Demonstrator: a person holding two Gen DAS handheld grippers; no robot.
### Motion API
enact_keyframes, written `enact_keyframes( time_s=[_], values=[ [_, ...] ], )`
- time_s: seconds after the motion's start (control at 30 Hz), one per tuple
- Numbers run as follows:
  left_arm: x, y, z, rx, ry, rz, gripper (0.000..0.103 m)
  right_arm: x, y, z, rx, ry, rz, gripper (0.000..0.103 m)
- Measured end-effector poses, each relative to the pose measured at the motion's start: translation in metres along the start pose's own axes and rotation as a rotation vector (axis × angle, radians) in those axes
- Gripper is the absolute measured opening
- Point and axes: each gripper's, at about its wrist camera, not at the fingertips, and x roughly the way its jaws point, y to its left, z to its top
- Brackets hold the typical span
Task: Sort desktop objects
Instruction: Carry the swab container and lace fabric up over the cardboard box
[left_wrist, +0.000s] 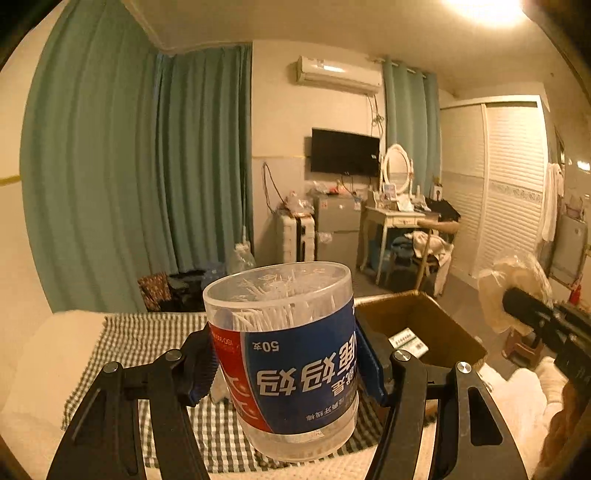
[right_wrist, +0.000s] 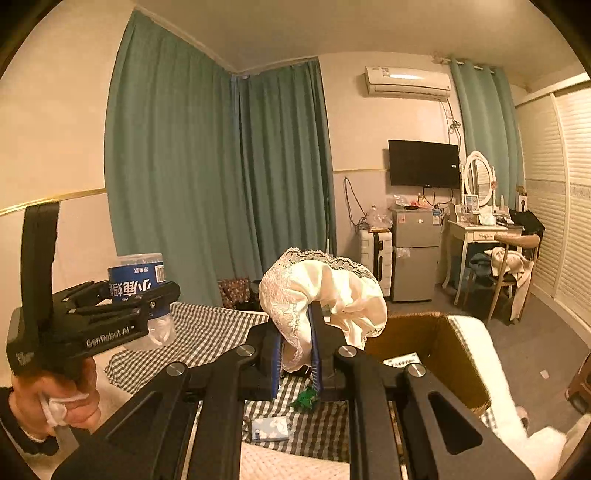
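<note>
Nearest the left wrist lens: left gripper (left_wrist: 284, 363) clamped on a clear plastic jar of floss picks (left_wrist: 291, 354), blue pads pressing both sides of its blue and red label, print upside down, jar roughly upright and lifted clear of the checked cloth (left_wrist: 147, 343) on the bed. Beyond the jar, at the cloth's right edge, an open cardboard box (left_wrist: 443, 321) with a small white packet (left_wrist: 408, 341) inside. Nearest the right wrist lens: right gripper (right_wrist: 295, 343) pinched nearly shut on a cream lace-trimmed cloth (right_wrist: 325, 291), fabric bunched above the fingers and hanging clear of the bed. Below it on the checked cloth, a small green thing (right_wrist: 304, 398) and a pale patterned packet (right_wrist: 269, 428). At left, a hand (right_wrist: 66, 398) gripping the left gripper's handle.
</note>
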Motion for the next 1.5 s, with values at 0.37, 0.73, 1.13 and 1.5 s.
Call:
enact_keyframes(
  time_s=[0.37, 0.73, 1.13, 1.5],
  values=[
    [-0.003, -0.037, 0.013, -0.024, -0.014, 0.006, 0.065, -0.022, -0.033, 0.01, -0.017, -0.015, -0.004, 0.014],
    [0.028, -0.078, 0.017, -0.033, -0.01, -0.005, 0.065, -0.028, -0.079, 0.012, 0.009, -0.032, -0.035, 0.016],
    [0.08, -0.142, 0.0, 0.018, 0.043, -0.096, 0.065, -0.005, -0.134, -0.02, 0.028, -0.053, 0.003, 0.016],
    [0.137, -0.19, -0.029, 0.092, 0.107, -0.207, 0.065, 0.042, -0.164, -0.049, 0.08, 0.022, -0.058, 0.016]
  ],
)
